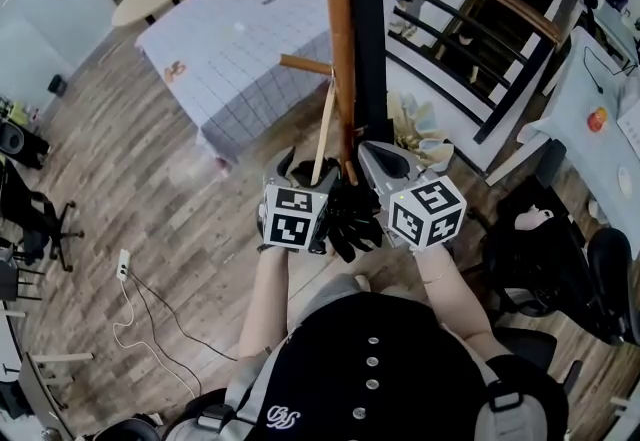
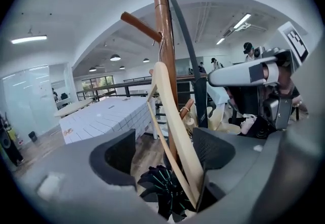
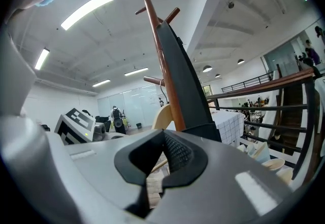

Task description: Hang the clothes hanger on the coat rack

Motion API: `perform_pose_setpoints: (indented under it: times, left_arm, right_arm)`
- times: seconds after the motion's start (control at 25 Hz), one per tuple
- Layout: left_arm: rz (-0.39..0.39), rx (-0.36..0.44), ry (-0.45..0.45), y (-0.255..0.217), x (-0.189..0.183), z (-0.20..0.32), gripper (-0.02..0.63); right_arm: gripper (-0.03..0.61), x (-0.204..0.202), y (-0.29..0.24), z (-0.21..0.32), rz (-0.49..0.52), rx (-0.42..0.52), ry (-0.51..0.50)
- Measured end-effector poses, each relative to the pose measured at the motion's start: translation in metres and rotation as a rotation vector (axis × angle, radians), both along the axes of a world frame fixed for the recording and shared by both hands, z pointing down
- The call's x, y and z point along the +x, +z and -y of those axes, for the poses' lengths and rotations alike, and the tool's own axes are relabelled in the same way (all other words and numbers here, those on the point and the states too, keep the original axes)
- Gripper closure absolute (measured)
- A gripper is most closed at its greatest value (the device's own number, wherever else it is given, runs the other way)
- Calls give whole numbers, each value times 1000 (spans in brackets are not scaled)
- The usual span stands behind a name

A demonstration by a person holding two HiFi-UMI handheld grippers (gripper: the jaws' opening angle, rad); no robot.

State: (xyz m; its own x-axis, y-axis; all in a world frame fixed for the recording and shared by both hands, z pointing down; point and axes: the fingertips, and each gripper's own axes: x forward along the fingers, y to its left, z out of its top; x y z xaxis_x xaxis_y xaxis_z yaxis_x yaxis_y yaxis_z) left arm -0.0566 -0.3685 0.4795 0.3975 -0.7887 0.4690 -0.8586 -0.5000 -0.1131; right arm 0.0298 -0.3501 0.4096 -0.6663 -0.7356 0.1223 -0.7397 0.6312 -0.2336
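Both left gripper (image 2: 165, 157) jaws are standing spread around the clothes hanger (image 2: 172, 116), right gripper's (image 3: 155, 164) pressed together empty; you're seemingly releasing it on the coat rack (image 2: 161, 25), so withdraw without snagging.

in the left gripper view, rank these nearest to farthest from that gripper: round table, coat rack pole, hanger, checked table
1. hanger: between the open jaws, beside the right one
2. coat rack pole: just behind it, centre
3. checked table: further back, left
4. round table: farthest, far left
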Motion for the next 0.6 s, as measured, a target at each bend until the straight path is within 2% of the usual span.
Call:
perform_pose_setpoints:
  times: [0.16, 0.32, 0.4, 0.52, 0.6]
  left_arm:
    - [-89, 2, 34, -16, 12, -8, 258]
    - [-164, 41, 48, -42, 21, -10, 259]
    - [-242, 61, 61, -57, 27, -11, 259]
    - [-400, 102, 97, -81, 36, -12, 261]
    - [-495, 150, 131, -98, 41, -14, 262]
  right_arm:
    - [578, 2, -10, -4, 43, 7, -15]
    - [578, 3, -24, -8, 43, 38, -31]
    - [578, 3, -35, -12, 64, 68, -41]
    - [578, 5, -59, -18, 115, 134, -57]
    - [578, 7, -72, -21, 114, 171, -57]
